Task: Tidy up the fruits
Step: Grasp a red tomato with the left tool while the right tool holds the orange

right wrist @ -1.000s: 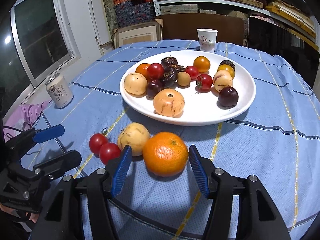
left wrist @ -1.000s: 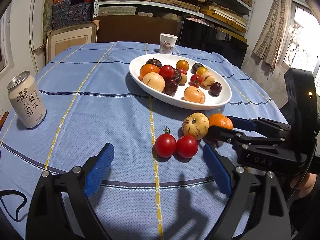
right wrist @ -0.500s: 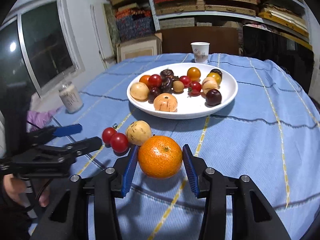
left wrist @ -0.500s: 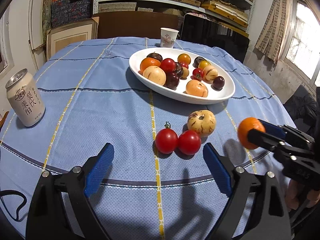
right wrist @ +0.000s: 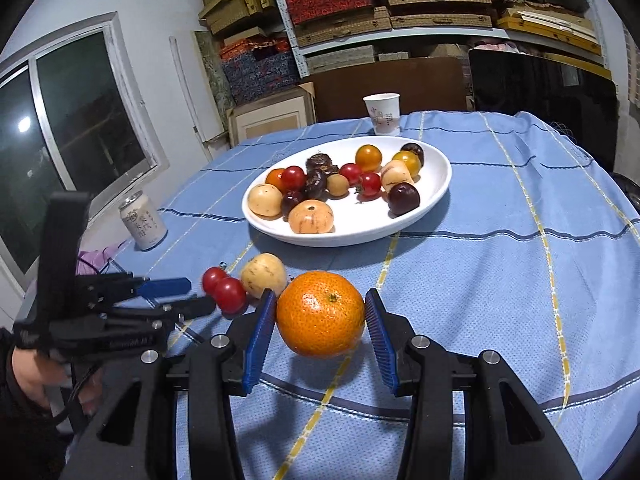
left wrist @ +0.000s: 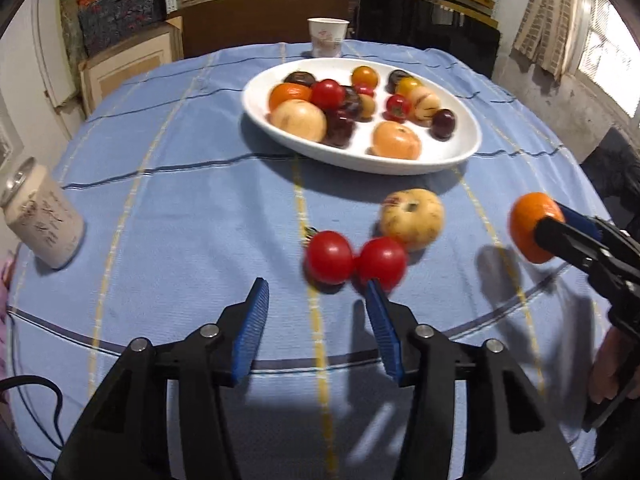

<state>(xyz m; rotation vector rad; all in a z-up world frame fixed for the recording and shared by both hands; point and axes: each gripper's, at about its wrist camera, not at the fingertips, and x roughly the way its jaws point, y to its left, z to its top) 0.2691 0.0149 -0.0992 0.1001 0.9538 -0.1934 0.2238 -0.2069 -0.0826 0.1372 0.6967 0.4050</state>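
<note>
My right gripper [right wrist: 320,300] is shut on an orange [right wrist: 320,314] and holds it a little above the blue tablecloth; the left wrist view shows this gripper [left wrist: 554,224] with the orange [left wrist: 534,226] at the right. Two red tomatoes [left wrist: 329,257] [left wrist: 382,258] lie side by side just beyond the tips of my left gripper [left wrist: 316,292]. Its jaws are closing, and nothing sits between the pads. A pale striped fruit [left wrist: 412,218] rests behind the tomatoes. Farther back, a white oval plate [left wrist: 360,164] holds several fruits.
A drink can [left wrist: 40,220] stands at the table's left edge and a paper cup [left wrist: 327,36] behind the plate. A black cable [left wrist: 40,392] lies at the near left. A hand [right wrist: 28,368] holds the left gripper [right wrist: 196,294]. Shelves of boxes line the back wall.
The right gripper lifted the orange off the cloth and carried it away from the pale fruit. The left jaws went from wide to much narrower, close to the tomatoes.
</note>
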